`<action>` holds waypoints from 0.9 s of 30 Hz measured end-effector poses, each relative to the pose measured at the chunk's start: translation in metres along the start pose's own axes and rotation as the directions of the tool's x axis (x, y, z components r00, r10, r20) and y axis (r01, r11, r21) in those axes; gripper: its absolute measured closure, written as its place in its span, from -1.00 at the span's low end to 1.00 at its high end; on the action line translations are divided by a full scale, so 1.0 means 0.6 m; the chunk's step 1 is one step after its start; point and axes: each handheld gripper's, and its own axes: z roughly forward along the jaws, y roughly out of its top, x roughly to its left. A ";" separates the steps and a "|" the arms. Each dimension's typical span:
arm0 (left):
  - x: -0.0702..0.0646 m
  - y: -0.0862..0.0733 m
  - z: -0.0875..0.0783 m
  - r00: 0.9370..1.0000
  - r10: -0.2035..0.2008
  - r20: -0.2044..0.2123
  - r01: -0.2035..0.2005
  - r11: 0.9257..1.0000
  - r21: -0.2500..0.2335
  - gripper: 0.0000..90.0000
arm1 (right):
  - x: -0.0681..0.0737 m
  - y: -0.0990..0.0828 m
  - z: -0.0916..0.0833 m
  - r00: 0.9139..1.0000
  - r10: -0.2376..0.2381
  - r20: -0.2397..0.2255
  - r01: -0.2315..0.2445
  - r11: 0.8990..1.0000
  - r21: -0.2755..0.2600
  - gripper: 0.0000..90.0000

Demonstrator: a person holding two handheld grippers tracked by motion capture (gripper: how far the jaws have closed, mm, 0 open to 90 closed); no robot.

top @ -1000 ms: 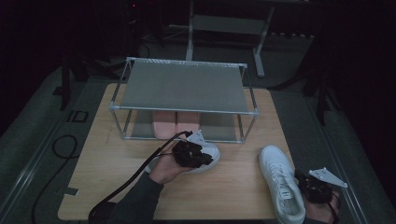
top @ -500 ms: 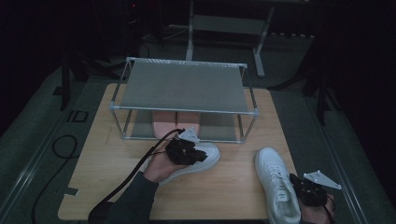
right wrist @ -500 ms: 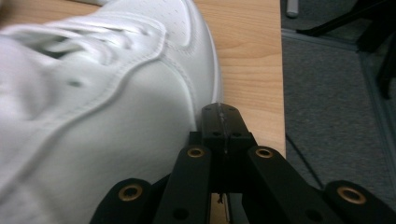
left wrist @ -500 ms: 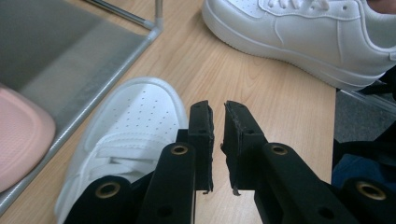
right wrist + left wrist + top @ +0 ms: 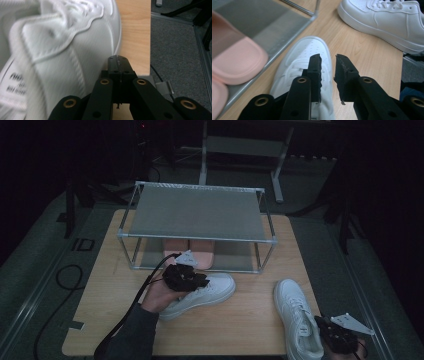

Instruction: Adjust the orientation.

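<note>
1. Nearest, at the table's front right corner, the right gripper has its jaws pressed together with nothing between them, just beside the heel of the right white sneaker
2. In the right gripper view that sneaker's heel carries dark lettering at the left edge, too blurred to read
3. Farther in, the left gripper hangs over the left white sneaker; its jaws have just been opening and stand slightly apart, empty, above the perforated toe
4. Beyond, pink slippers lie on the lower shelf of the metal shoe rack
5. All rest on the wooden table
</note>
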 end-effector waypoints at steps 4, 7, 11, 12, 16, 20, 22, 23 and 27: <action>0.010 -0.008 -0.010 1.000 -0.019 -0.021 0.019 1.000 -0.004 0.57 | 0.003 -0.009 -0.008 1.000 -0.010 -0.012 0.010 1.000 0.013 1.00; 0.018 -0.014 -0.016 0.999 -0.025 -0.037 0.025 1.000 0.000 0.53 | 0.004 -0.010 -0.010 1.000 -0.007 -0.026 0.008 1.000 0.013 1.00; 0.028 -0.021 -0.023 0.997 -0.042 -0.060 0.042 0.999 -0.002 0.49 | 0.007 -0.010 -0.010 0.999 -0.020 -0.042 0.020 1.000 0.013 1.00; 0.031 -0.023 -0.025 0.997 -0.039 -0.067 0.040 0.999 0.004 0.49 | 0.008 -0.010 -0.010 0.999 -0.022 -0.042 0.022 1.000 0.010 1.00; 0.039 -0.030 -0.032 0.996 -0.053 -0.078 0.053 0.999 0.002 0.48 | 0.014 -0.011 -0.012 0.999 -0.025 -0.046 0.025 1.000 0.008 1.00; 0.042 -0.033 -0.036 0.995 -0.060 -0.080 0.060 0.998 -0.001 0.47 | 0.025 -0.011 -0.013 0.997 -0.038 -0.069 0.038 0.999 -0.002 1.00; 0.043 -0.033 -0.037 0.995 -0.061 -0.082 0.061 0.998 -0.003 0.47 | 0.030 -0.009 -0.013 0.996 -0.047 -0.076 0.046 0.999 -0.007 1.00; 0.043 -0.033 -0.037 0.995 -0.061 -0.081 0.061 0.998 -0.004 0.47 | 0.033 -0.008 -0.013 0.996 -0.048 -0.080 0.047 0.999 -0.006 1.00; 0.044 -0.033 -0.036 0.995 -0.060 -0.079 0.060 0.998 0.001 0.47 | 0.044 -0.003 -0.006 0.992 -0.067 -0.108 0.066 0.998 -0.007 1.00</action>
